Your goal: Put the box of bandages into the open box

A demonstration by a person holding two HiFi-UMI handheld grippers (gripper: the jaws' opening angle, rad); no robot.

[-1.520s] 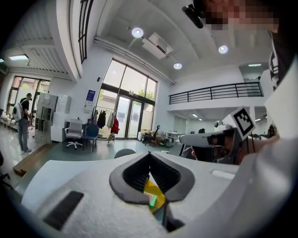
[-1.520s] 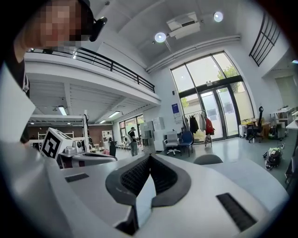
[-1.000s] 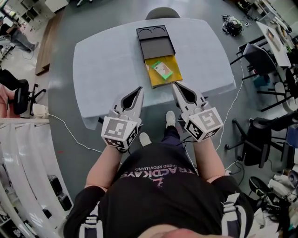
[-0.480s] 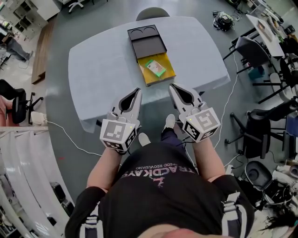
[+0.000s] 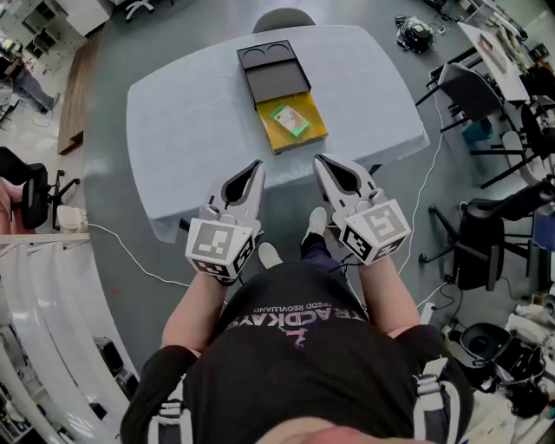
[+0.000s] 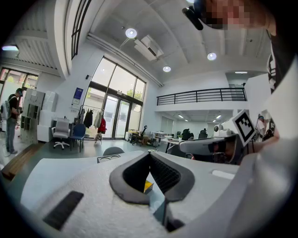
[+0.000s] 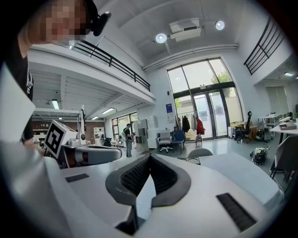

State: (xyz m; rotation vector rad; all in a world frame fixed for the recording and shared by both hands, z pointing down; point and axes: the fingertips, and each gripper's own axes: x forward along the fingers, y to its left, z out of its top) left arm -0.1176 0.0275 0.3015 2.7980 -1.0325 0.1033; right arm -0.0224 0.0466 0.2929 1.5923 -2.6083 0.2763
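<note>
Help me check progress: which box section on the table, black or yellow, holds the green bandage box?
The yellow section, nearer the person: the green bandage box lies in it. The black section beyond holds none.

Two grippers sit side by side at the near edge of the table [image 5: 191, 121], with the left gripper [image 5: 257, 166] beside the right gripper [image 5: 320, 161]. On the table just ahead of the fingertips, between the two pairs, lies the open box [image 5: 286, 144]. The box of bandages [image 5: 290, 120] rests inside it. A second tray [image 5: 276, 74] touches the open box's far end. A chair [image 5: 284, 17] stands behind the table.
</note>
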